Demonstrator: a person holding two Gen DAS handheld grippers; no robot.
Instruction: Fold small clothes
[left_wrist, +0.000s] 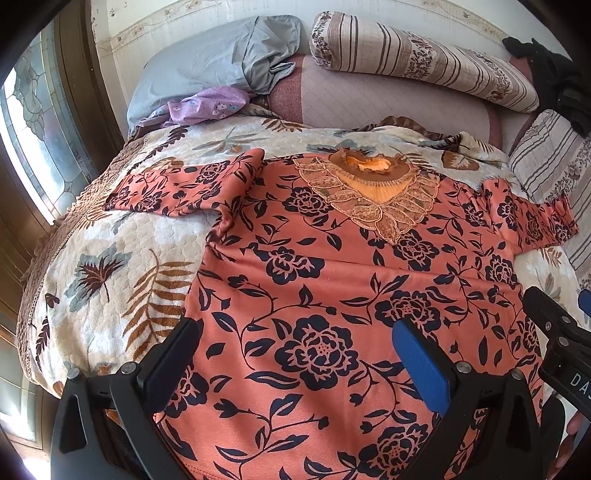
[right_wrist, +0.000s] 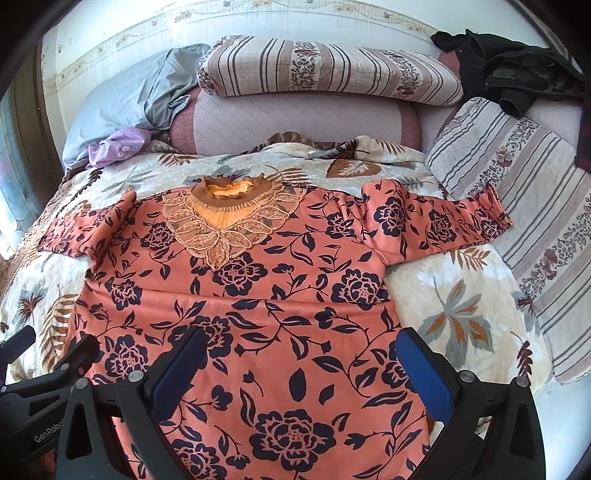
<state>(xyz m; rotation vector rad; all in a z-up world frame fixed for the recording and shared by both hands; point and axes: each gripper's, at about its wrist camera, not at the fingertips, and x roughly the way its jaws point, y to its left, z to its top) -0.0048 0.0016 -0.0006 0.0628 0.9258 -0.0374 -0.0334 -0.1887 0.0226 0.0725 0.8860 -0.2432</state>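
Note:
An orange top (left_wrist: 314, 266) (right_wrist: 251, 295) with dark flowers lies flat on the bed, front up, lace collar (left_wrist: 373, 192) (right_wrist: 229, 218) at the far end and both sleeves spread sideways. My left gripper (left_wrist: 299, 332) hovers open over the lower left of the top, nothing between its fingers. My right gripper (right_wrist: 303, 343) is open over the lower right part, also holding nothing. Each gripper shows at the edge of the other's view.
A leaf-patterned quilt (left_wrist: 110, 280) (right_wrist: 461, 295) covers the bed. At the head lie a grey pillow (left_wrist: 207, 62), a purple cloth (left_wrist: 207, 107), a striped rolled blanket (right_wrist: 325, 70) and dark clothes (right_wrist: 517, 70). A striped cushion (right_wrist: 535, 221) sits right; a window (left_wrist: 33, 129) is left.

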